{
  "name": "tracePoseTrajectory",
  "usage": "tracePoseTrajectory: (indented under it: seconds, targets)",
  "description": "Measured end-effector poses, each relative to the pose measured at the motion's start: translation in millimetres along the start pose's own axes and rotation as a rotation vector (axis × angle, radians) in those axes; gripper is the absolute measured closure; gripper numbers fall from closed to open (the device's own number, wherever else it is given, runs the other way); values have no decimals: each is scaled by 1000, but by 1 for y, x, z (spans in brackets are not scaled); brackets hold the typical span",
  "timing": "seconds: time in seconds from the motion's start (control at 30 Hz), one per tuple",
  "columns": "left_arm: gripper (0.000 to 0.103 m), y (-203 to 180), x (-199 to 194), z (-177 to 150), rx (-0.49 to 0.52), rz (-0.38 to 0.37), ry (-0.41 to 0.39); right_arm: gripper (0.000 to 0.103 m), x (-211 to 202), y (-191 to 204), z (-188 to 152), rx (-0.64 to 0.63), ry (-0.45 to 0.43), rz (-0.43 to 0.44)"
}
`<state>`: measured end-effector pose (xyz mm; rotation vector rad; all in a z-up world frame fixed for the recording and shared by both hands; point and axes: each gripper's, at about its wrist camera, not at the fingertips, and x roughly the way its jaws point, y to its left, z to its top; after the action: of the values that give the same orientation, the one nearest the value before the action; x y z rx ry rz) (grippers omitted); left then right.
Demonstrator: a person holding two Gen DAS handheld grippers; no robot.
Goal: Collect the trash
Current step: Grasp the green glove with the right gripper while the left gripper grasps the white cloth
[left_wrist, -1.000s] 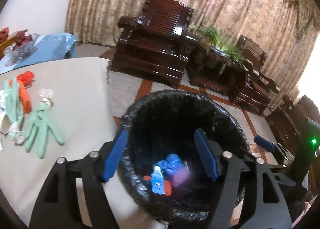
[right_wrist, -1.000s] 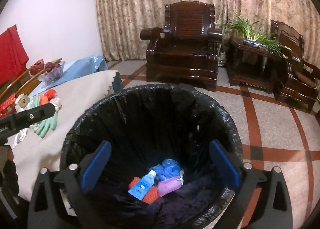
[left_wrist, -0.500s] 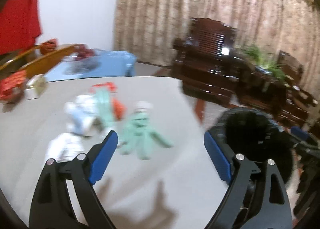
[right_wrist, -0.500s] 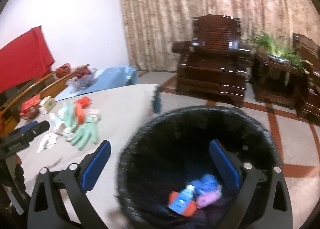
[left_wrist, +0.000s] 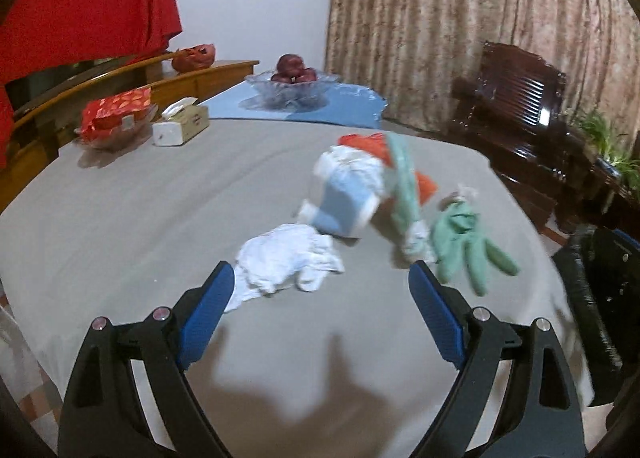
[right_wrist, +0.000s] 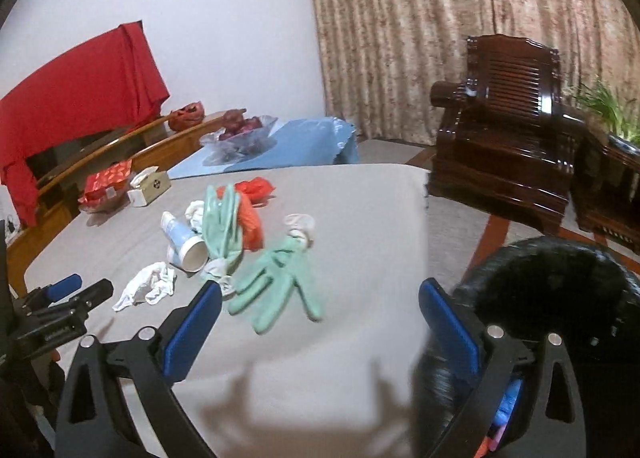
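Blue-padded, both my tongs gape with nothing between them: left gripper (left_wrist: 320, 318), right gripper (right_wrist: 320, 328). At twelve o'clock on the grey table (right_wrist: 360, 218) lie one white tissue wad (left_wrist: 286, 262), one blue-white tube (right_wrist: 184, 244), two green gloves (right_wrist: 276, 284), one orange bag (right_wrist: 250, 204). At three o'clock the black bin (right_wrist: 560, 298) already holds some scraps; I judge five pieces left.

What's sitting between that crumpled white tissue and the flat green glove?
In the right wrist view, between the crumpled white tissue and the green glove lie the blue-and-white cup's open end and a second green glove's knotted cuff.
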<state>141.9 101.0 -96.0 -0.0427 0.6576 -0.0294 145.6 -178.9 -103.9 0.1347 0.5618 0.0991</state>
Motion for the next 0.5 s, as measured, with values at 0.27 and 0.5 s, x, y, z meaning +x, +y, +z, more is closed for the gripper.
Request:
tracePoseTrajectory:
  seconds: [0.27,0.5]
  targets:
    - [17,15,49,11,-11,24,35,6,51,14,2,1,40,-27]
    - [17,25,97,17,-63,5,156,6,88,17,9,-18,72,-44]
